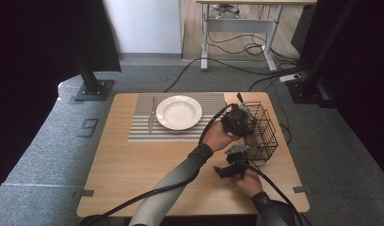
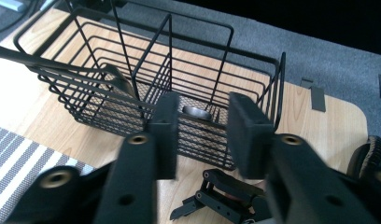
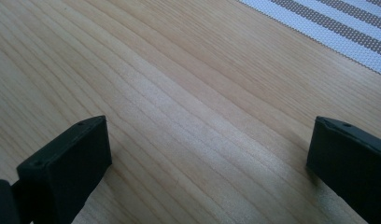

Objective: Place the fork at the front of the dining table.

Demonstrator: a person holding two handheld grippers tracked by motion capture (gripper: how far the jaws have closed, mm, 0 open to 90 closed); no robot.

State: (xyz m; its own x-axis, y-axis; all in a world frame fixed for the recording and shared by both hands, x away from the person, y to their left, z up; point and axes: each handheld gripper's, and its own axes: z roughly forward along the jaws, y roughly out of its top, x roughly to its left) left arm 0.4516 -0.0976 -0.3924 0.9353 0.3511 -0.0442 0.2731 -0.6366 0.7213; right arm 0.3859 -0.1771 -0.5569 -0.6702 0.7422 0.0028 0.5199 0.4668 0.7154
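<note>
A black wire basket (image 1: 264, 137) stands at the right side of the wooden table (image 1: 133, 165). My left gripper (image 1: 246, 123) hovers at the basket's near-left rim. In the left gripper view the jaws (image 2: 200, 119) stand partly apart above the basket (image 2: 198, 39). The rounded end of a grey metal piece (image 2: 196, 112) shows in the gap, and the pads do not touch it. A black handle (image 2: 20, 53) lies across the basket's rim. My right gripper (image 1: 224, 172) rests low on the table in front of the basket, its jaws (image 3: 212, 154) wide open over bare wood.
A white plate (image 1: 179, 112) sits on a striped placemat (image 1: 143, 132) at the table's far middle, with a knife (image 1: 152, 115) to its left. The placemat's corner (image 3: 338, 32) shows in the right gripper view. Grey carpet, dark stands and cables surround the table.
</note>
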